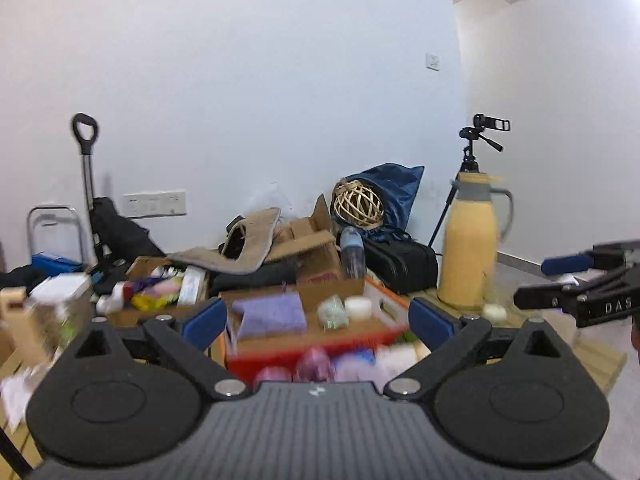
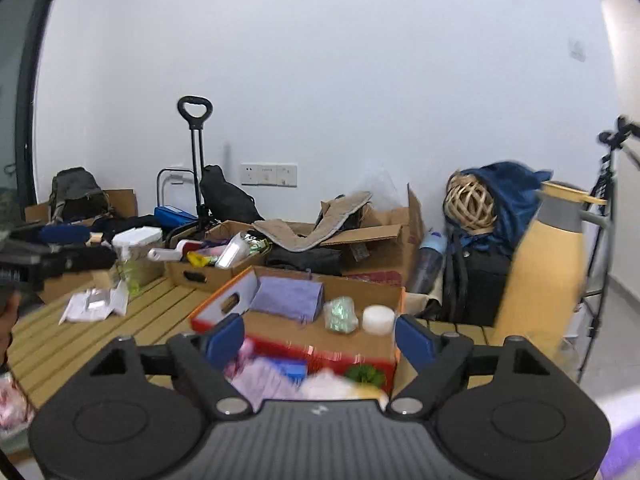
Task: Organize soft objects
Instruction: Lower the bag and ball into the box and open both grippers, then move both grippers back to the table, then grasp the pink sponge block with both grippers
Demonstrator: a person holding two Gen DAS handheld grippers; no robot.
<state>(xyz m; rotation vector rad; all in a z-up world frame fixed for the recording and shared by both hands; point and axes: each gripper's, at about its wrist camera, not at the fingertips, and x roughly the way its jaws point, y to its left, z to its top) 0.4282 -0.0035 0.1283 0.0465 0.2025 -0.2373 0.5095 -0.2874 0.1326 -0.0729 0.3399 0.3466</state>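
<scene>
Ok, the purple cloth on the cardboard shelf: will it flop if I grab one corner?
Probably. The purple cloth looks like folded terry, so a corner grab would likely unfold it and let it drape. It seems light and should grip well. Pushed, it would likely bunch rather than slide on the cardboard.

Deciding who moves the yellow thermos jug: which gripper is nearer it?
Right gripper: the yellow thermos jug looms just off its right side. From the left gripper, it stands farther back right.
</scene>
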